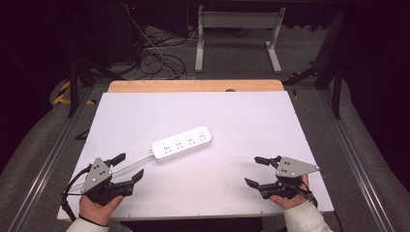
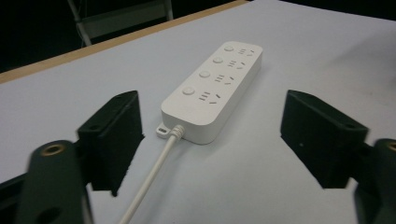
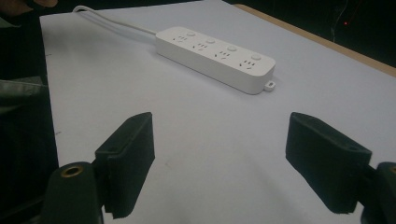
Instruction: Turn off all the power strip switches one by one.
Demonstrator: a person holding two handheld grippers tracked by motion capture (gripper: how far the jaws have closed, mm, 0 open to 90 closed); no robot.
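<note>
— Where's the power strip (image 1: 182,143) from where you sit?

— I see it flat on the white table (image 1: 251,121), about mid-table and a little left of centre. In the high view its long axis runs on a slant, near end low and to the left, far end higher and to the right. The white cord (image 1: 133,163) leaves the near-left end and trails back toward my left gripper (image 1: 130,168).

— Which hand is closer?

— The left one, I judge. In the left gripper view the cord end of the strip (image 2: 212,91) sits just ahead, between the lines of my two jaws, and the cord (image 2: 152,175) passes under them. My right gripper (image 1: 257,171) is well apart from the strip's far end.

— Are you holding anything?

— No. Both sets of jaws stand wide apart with nothing between the pads; only bare table shows in the right gripper view's gap.

— So the approach?

— Straight forward along the cord with the left, I'd guess, meeting the strip end-on, not across its width.
</note>
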